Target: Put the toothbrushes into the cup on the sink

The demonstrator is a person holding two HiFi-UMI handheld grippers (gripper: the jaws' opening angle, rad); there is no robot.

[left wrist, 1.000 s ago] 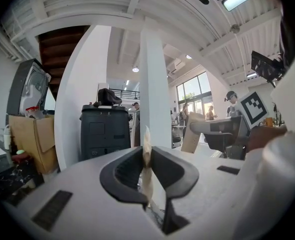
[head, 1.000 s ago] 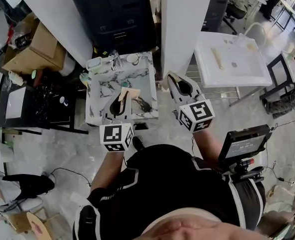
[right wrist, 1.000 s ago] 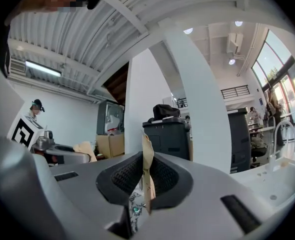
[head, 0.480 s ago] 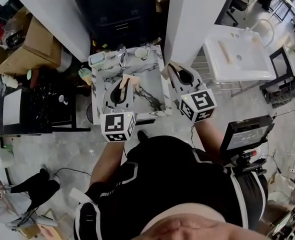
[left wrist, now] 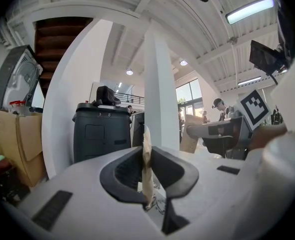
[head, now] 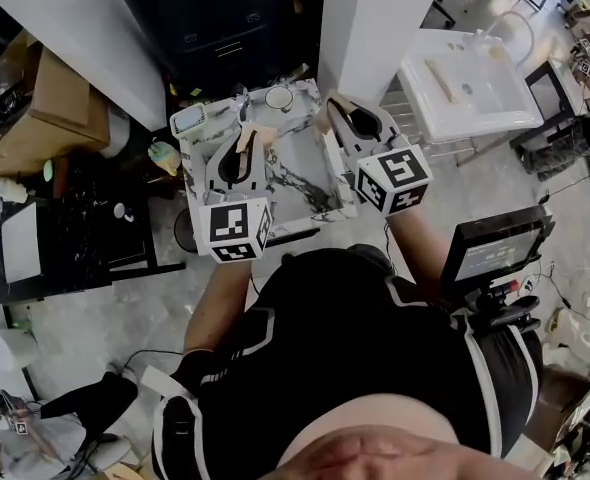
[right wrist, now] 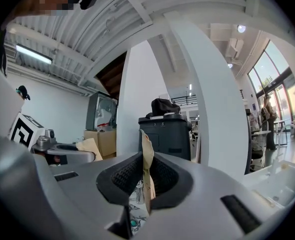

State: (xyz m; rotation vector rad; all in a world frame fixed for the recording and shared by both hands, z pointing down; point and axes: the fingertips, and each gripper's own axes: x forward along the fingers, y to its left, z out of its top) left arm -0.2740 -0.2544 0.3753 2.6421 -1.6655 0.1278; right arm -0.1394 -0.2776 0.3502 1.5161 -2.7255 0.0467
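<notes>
Jaws nearly closed, the left hand-held gripper pinches a tan toothbrush standing upright; the right hand-held gripper pinches a second toothbrush, also vertical.

I read only two small digits, "3" and "8", on the upper front of the black cabinet, ahead at eleven o'clock.

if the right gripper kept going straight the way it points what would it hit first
Probably the dark grey cabinet dead ahead of the right gripper; the white pillar stands close beside that line.
</notes>
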